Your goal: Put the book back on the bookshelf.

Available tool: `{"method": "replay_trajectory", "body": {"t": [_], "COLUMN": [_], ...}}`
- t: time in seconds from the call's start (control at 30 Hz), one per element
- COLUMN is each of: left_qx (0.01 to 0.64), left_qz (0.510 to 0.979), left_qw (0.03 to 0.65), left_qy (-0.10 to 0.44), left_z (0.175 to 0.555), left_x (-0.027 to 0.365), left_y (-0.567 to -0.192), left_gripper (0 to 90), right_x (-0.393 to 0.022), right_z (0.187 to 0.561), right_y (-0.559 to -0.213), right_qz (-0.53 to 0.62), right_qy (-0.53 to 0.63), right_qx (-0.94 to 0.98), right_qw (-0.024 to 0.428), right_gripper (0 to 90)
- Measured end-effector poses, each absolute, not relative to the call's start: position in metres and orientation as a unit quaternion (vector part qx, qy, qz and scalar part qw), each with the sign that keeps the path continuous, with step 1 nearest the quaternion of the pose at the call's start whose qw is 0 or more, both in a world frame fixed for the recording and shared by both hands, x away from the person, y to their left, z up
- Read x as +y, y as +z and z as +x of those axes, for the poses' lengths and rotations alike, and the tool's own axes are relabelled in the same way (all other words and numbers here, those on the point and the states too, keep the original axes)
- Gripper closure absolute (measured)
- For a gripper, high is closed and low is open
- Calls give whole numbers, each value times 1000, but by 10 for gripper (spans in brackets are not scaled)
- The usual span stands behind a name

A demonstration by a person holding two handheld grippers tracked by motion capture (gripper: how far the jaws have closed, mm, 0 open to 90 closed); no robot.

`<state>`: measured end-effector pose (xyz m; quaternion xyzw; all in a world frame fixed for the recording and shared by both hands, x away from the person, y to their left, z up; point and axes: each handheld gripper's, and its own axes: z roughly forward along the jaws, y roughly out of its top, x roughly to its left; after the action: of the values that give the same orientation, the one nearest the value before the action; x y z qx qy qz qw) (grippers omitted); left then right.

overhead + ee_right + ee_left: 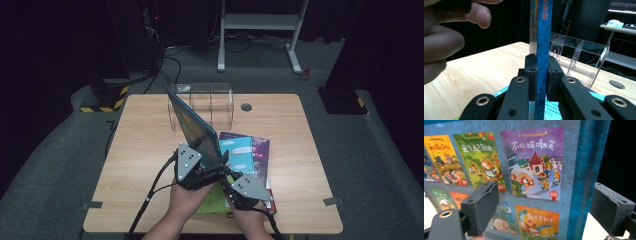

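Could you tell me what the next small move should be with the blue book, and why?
Probably carry the blue book toward the clear acrylic rack. The right gripper clamps its spine upright, the left gripper has its jaws open off the cover, and the rack's slots behind it look free.

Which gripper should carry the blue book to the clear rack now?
Right. The right gripper is clamped on the blue book, holding it upright toward the clear rack. The left gripper has its jaws open beside the back cover.
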<state>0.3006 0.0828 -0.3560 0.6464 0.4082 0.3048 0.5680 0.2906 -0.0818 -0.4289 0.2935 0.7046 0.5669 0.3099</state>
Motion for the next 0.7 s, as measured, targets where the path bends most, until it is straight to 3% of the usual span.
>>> {"method": "replay_trajectory", "body": {"t": [0.37,0.7], "left_qx": [412,415], "left_qz": [643,643], "left_qw": [587,583], "left_qy": [268,274], "left_z": [300,298], "left_x": [100,108], "left_y": [-355,-356], "left_gripper": [168,198], "right_x": [-73,-64], "right_z": [287,285], "right_y": [-431,-437], "right_qz": [285,279], "right_qy": [559,544], "right_qx": [718,736], "right_qw": [301,290], "right_gripper": [782,761]}}
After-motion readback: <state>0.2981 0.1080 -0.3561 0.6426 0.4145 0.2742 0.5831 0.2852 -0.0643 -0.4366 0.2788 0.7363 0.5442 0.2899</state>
